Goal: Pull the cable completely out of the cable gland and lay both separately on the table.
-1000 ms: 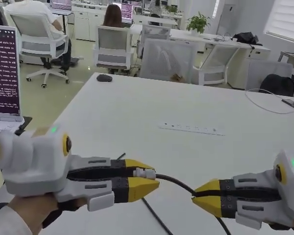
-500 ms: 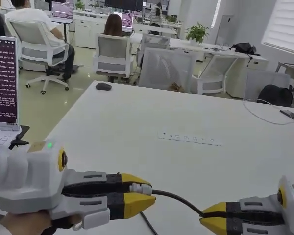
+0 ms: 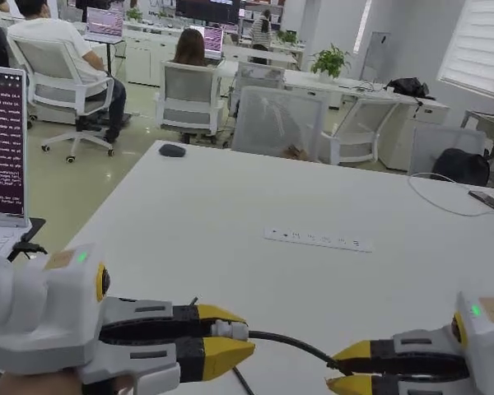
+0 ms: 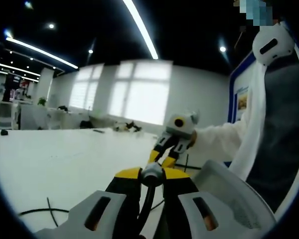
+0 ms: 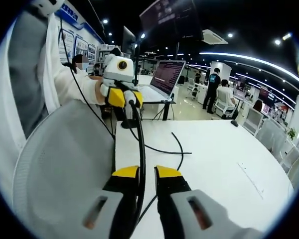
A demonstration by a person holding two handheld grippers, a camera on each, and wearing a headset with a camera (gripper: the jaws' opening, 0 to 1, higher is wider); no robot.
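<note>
Now, gland: small white plastic cable gland (image 3: 230, 332), near left above the white table (image 3: 230, 197), clamped between the left gripper (image 3: 245, 336) jaws.
Contents: thin black cable (image 3: 284, 337) seated in the gland, running right to the right gripper (image 3: 333, 372), whose jaws are closed on it.
Cut off: right gripper body at bottom edge; cable's far end untraceable.
Surroundings: long white power strip (image 3: 317, 240) mid-table; black mouse (image 3: 172, 150) at the far edge; open laptop (image 3: 2, 156) on the left.

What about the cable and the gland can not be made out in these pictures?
How much cable sits inside the cable gland: its body and the fingers of the left gripper hide that, every view.
Whether the right gripper pinches the cable: head view's bottom edge cuts it; right gripper view leaves a gap.
Laptop text: head view, too small.
</note>
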